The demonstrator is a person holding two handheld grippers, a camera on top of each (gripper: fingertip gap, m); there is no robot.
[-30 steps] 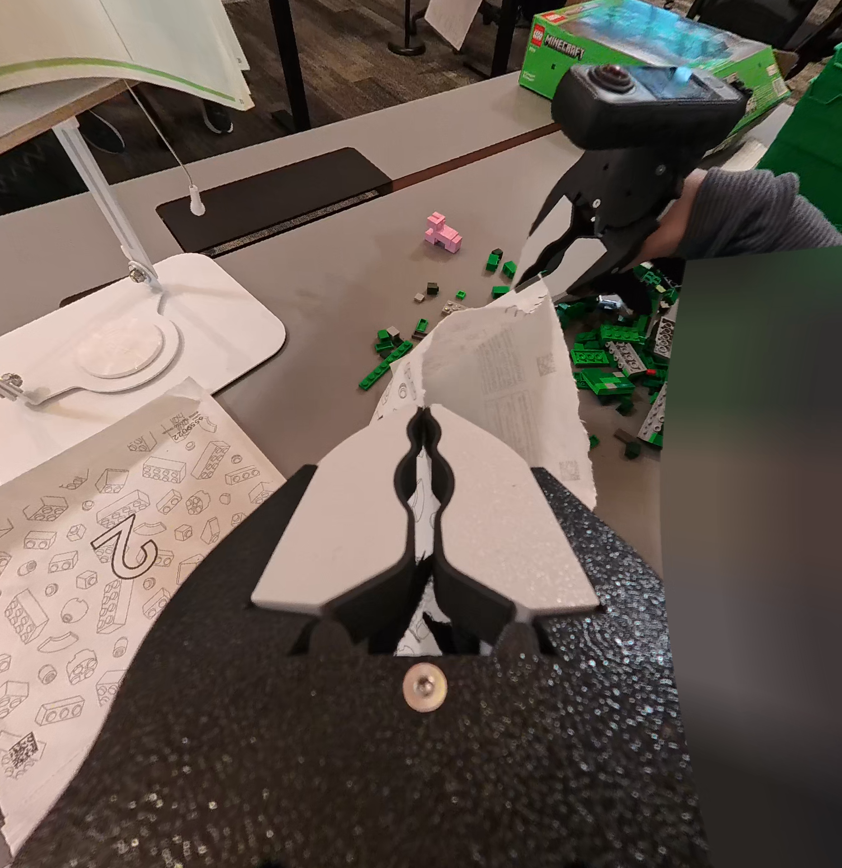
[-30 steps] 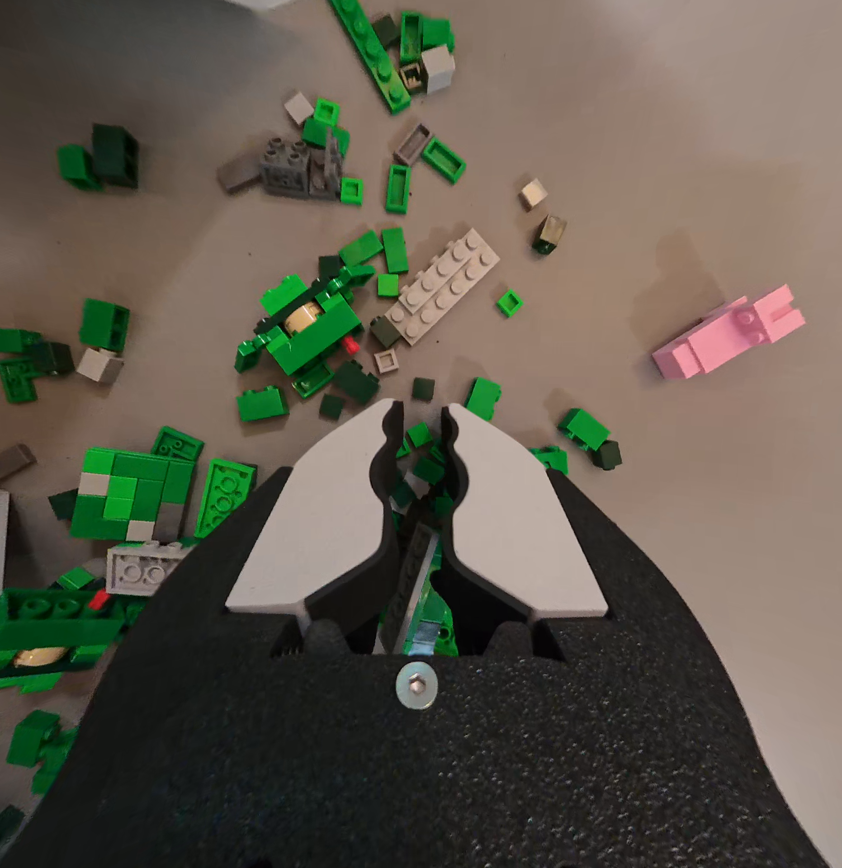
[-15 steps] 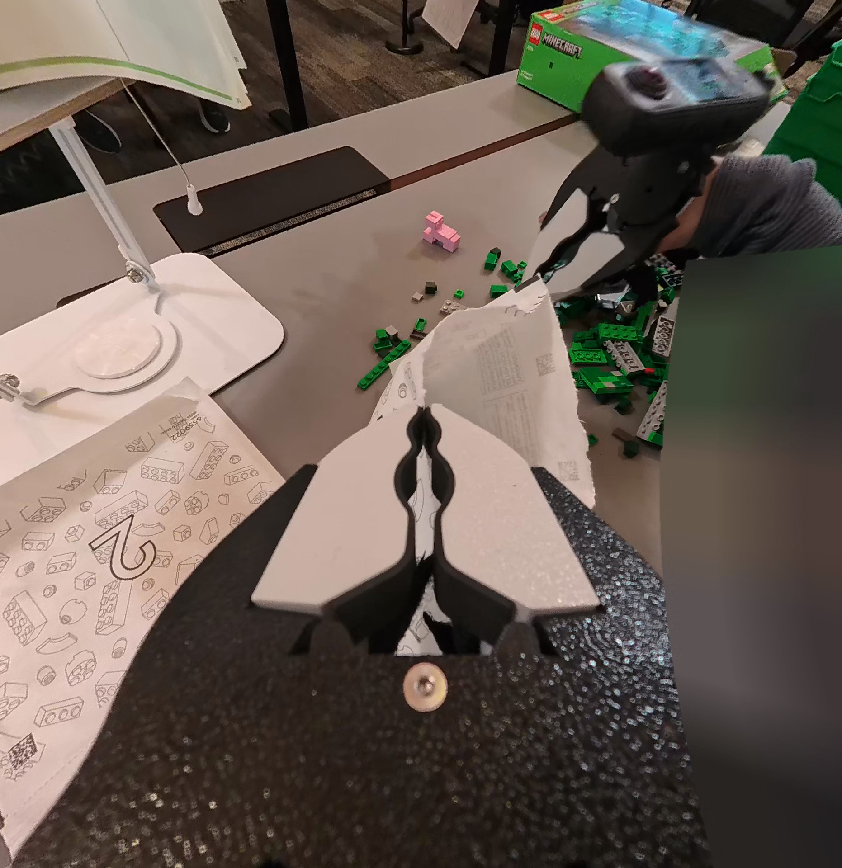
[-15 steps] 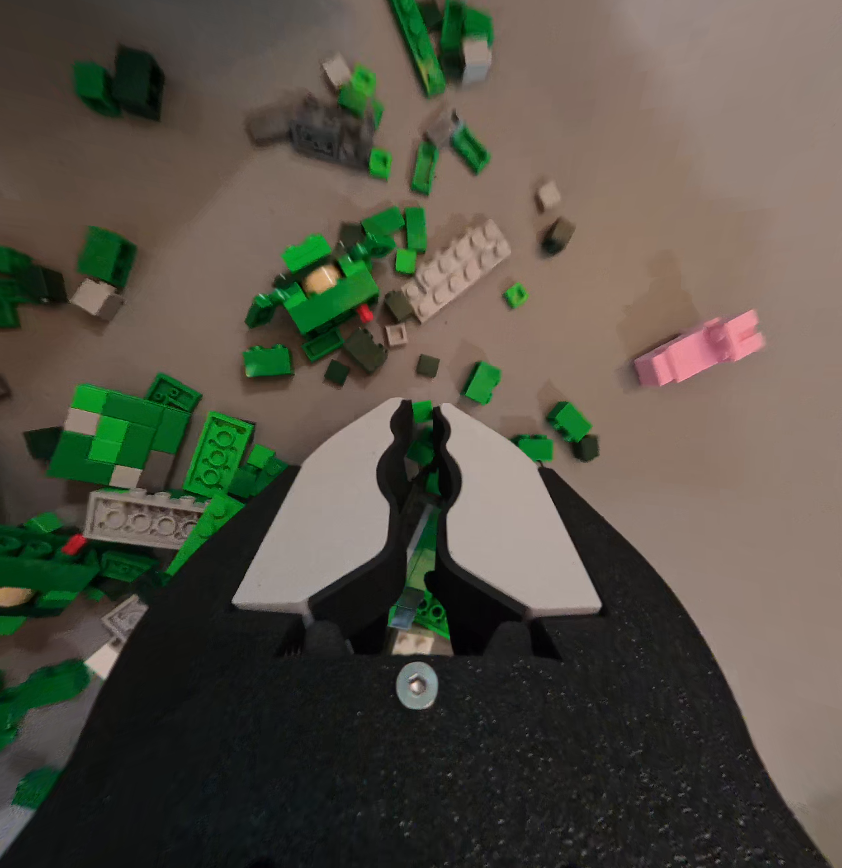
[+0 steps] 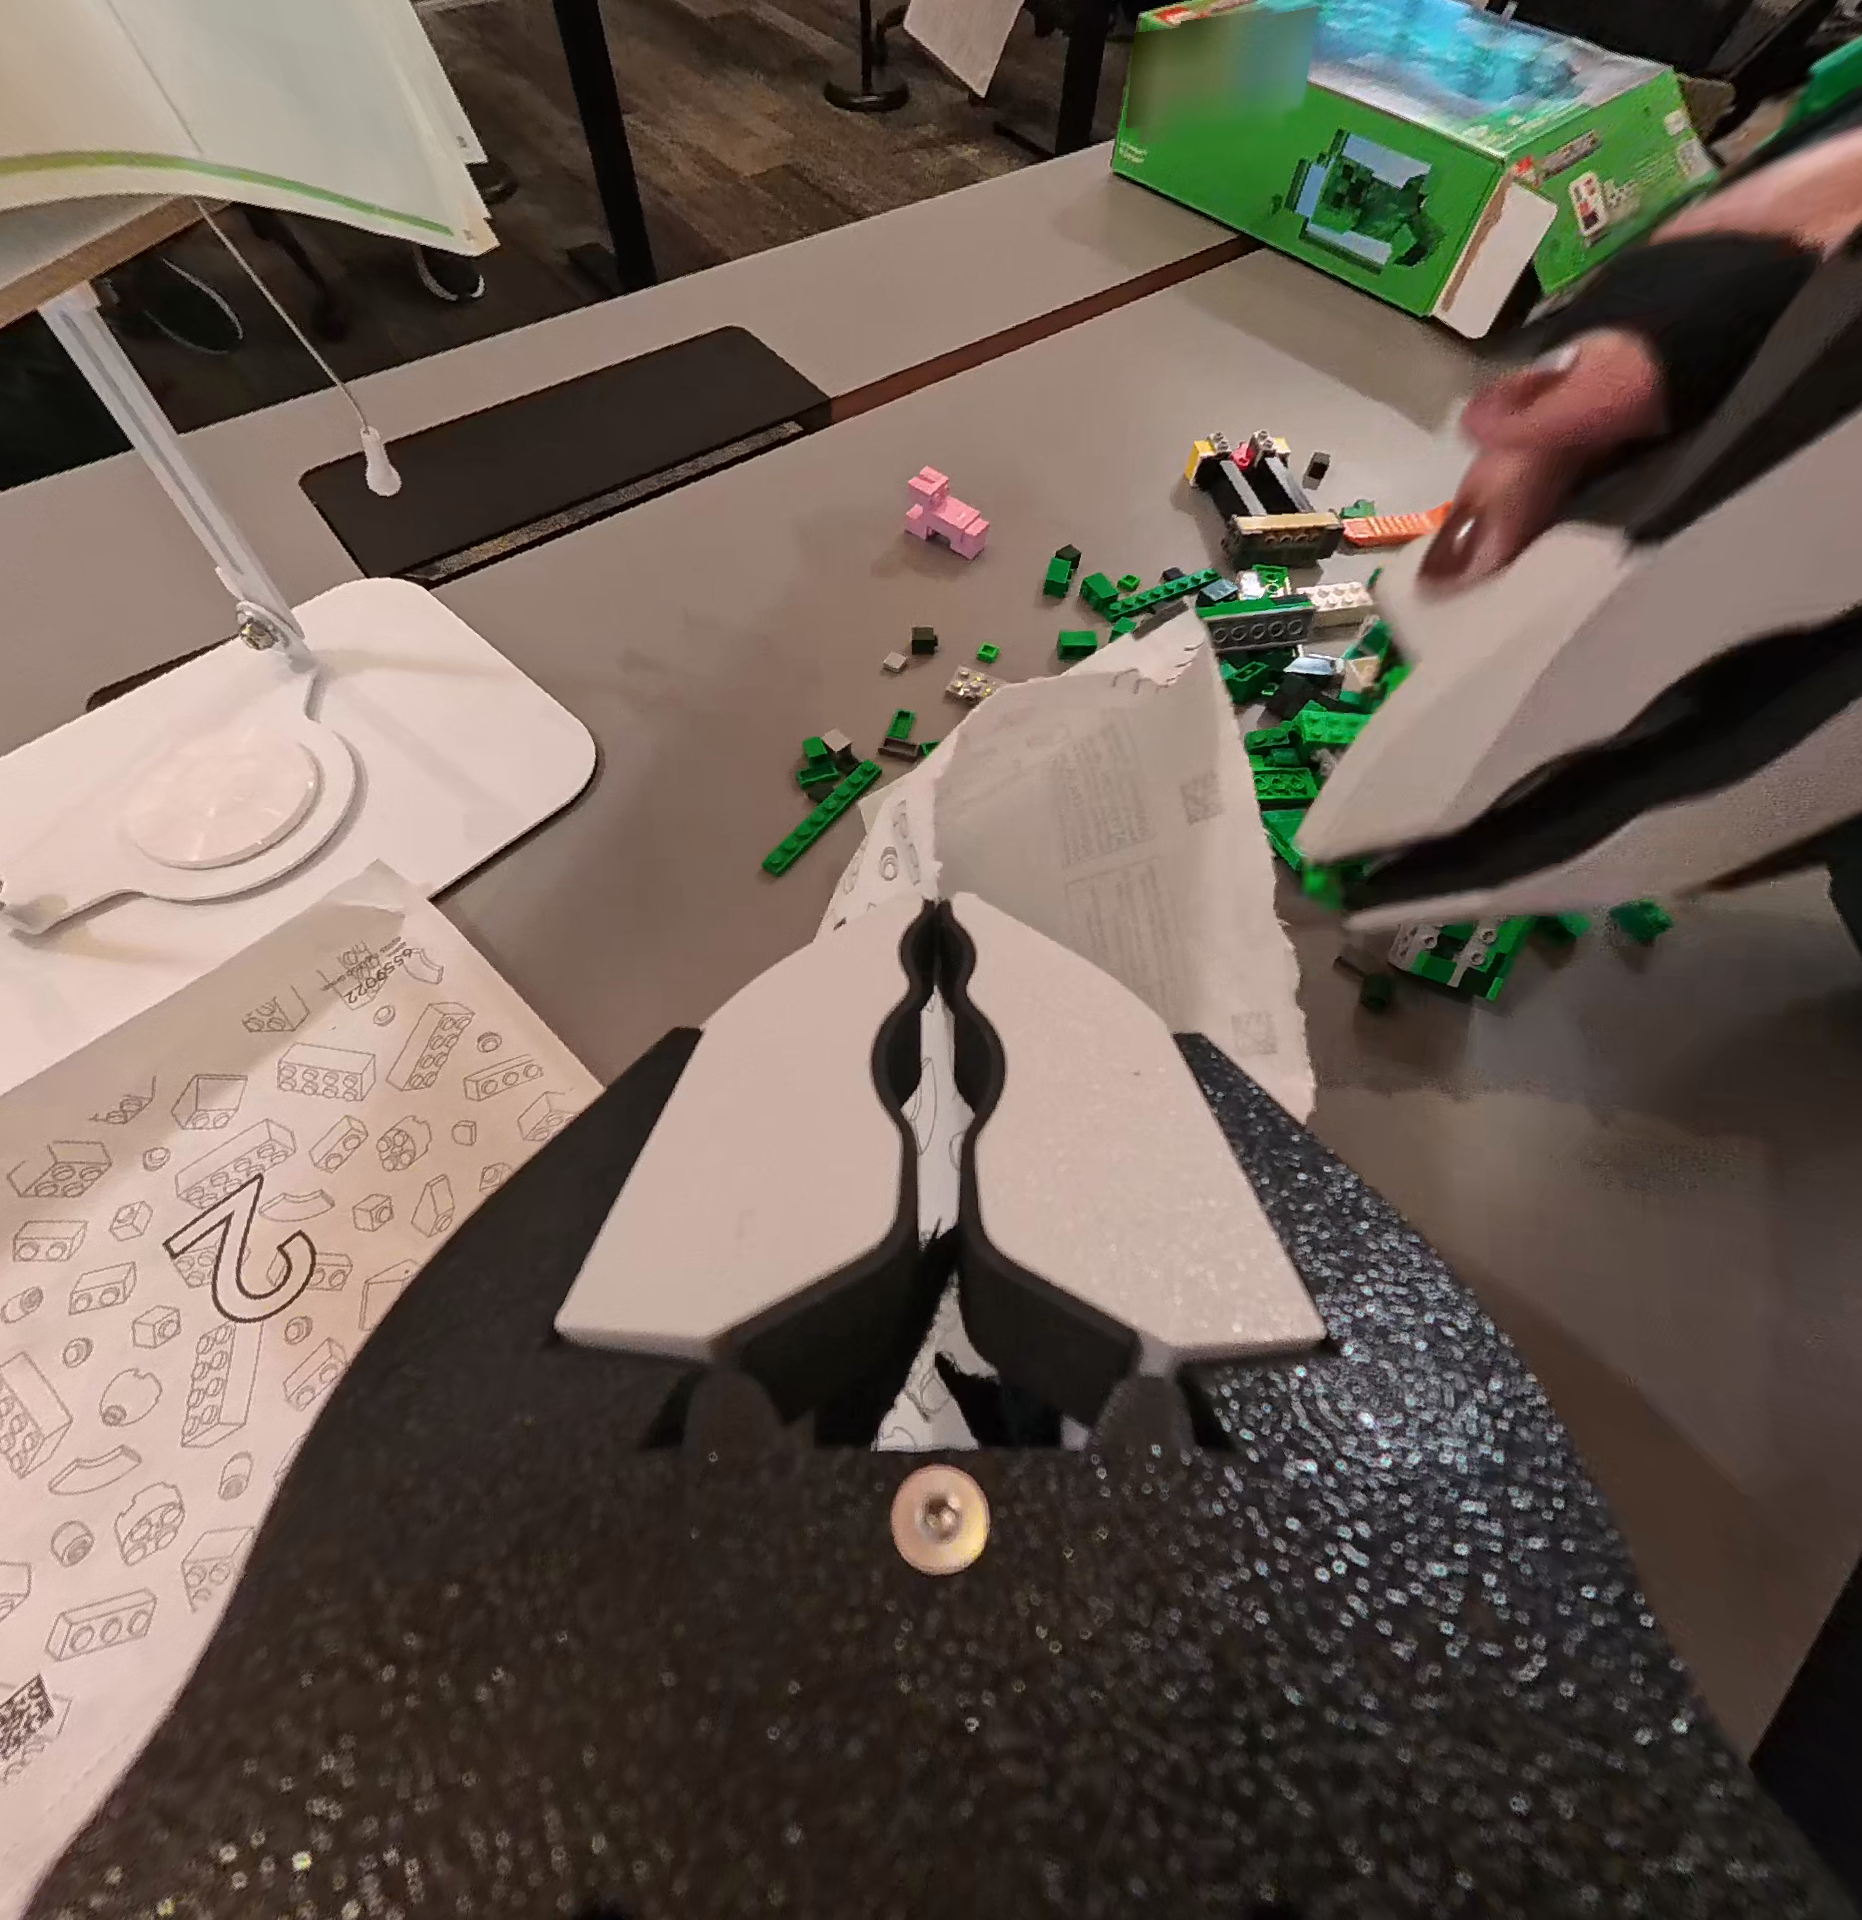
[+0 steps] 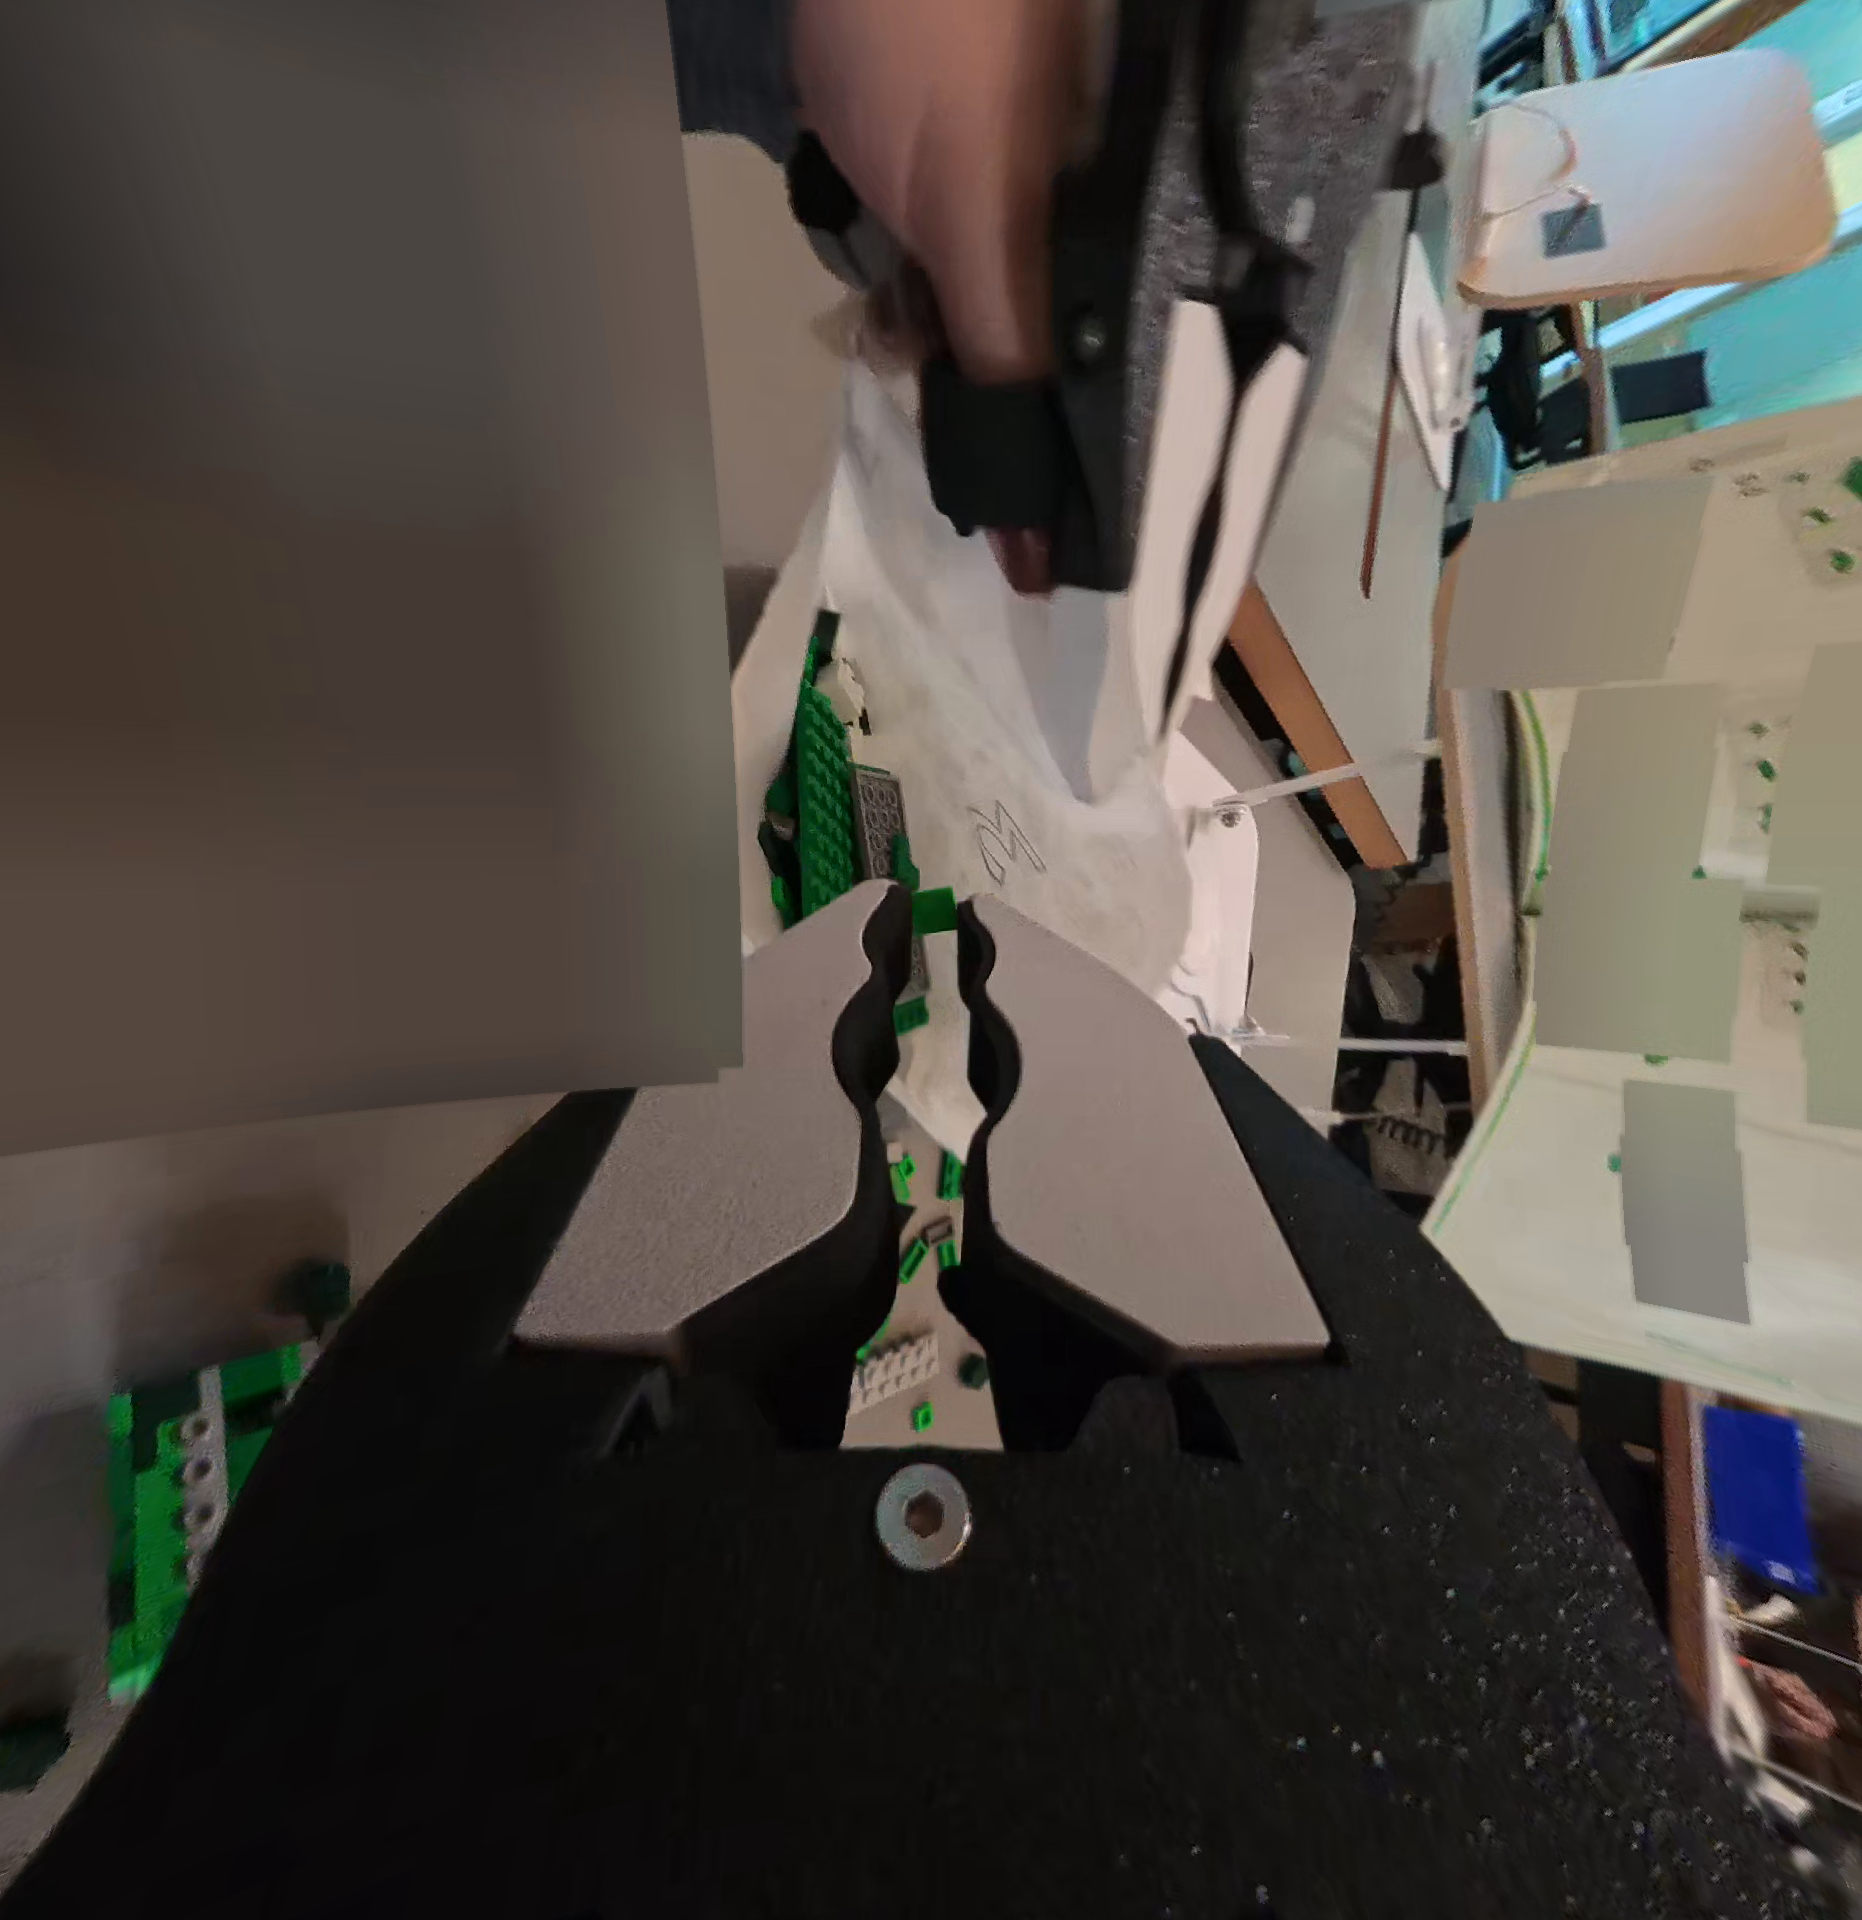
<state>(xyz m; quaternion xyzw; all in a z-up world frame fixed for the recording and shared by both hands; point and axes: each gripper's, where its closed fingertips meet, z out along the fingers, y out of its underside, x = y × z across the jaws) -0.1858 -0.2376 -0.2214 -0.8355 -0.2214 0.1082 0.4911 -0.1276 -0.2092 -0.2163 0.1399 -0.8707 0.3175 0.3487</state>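
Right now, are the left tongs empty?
No. The left tongs are shut on a torn white paper bag, which sticks up beyond their tips.

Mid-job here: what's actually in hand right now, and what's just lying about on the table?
In hand: left hand-held gripper shut on torn paper bag; right hand-held gripper pinching a green brick.
Lying about: pink pig, loose bricks, printed sheet, green box, white stand.
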